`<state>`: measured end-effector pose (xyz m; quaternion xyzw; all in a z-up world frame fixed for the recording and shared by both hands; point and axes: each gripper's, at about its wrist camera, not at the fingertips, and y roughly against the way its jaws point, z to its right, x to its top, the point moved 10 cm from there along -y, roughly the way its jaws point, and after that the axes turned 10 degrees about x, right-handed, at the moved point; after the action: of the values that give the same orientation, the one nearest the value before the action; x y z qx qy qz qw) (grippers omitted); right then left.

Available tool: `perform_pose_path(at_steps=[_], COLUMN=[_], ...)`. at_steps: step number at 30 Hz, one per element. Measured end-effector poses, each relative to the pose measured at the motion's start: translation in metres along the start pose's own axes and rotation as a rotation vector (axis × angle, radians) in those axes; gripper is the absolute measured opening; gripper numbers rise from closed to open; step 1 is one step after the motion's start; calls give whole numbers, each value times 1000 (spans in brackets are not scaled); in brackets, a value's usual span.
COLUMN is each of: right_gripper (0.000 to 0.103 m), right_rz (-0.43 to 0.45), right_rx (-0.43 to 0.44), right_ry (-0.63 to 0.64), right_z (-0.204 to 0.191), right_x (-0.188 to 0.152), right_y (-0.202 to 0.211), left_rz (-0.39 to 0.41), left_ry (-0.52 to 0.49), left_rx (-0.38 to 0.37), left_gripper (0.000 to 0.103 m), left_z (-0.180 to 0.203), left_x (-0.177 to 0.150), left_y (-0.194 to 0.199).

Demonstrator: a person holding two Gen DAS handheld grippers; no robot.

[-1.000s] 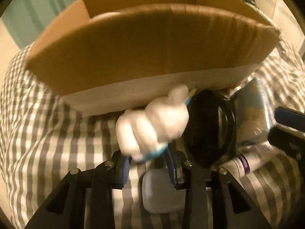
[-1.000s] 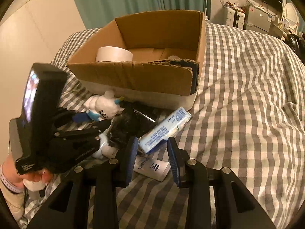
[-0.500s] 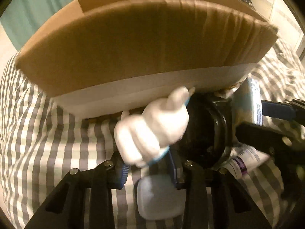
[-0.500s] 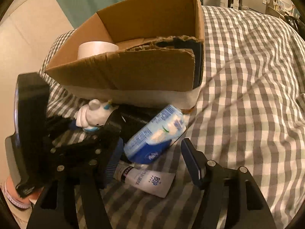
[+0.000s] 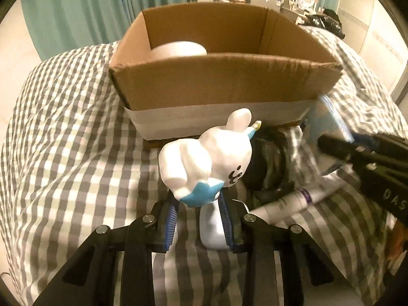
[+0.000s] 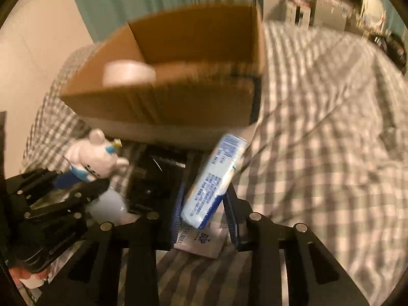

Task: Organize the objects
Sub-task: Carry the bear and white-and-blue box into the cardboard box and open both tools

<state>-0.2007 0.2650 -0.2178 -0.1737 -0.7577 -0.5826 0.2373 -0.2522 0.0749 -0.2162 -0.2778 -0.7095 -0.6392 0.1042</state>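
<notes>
My left gripper is shut on a white and blue bunny figurine and holds it above the checked bed, in front of the open cardboard box. The figurine also shows in the right wrist view. My right gripper is shut on a blue and white tissue pack and holds it tilted above the bed, near the box. A white tape roll lies inside the box.
On the checked bedspread below lie a black round object, a white tube, a small white case and a flat white BOP sachet. Green curtains and furniture stand behind.
The right gripper closed on the tissue pack and lifted it. The left gripper rose and drew back from the box with the figurine, so the box's inside now shows.
</notes>
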Motion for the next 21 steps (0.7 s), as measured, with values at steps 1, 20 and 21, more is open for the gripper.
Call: perform_pose_path(at_steps=[1,20,21], right_gripper=[25,19,19], right_rz=[16,190,204], right_rx=[-25,-56,-52], right_ry=[24,168,177], right_z=[-2,-23,-24], right_x=[1,63,75], right_y=[7,120,125], left_rz=[6,202,209], left_ry=[2,37,32], left_rx=[-1,19,22], left_gripper=[31,31,31], left_z=[-13,-47,-47], left_x=[-7,38,44], left_y=[9,116,117])
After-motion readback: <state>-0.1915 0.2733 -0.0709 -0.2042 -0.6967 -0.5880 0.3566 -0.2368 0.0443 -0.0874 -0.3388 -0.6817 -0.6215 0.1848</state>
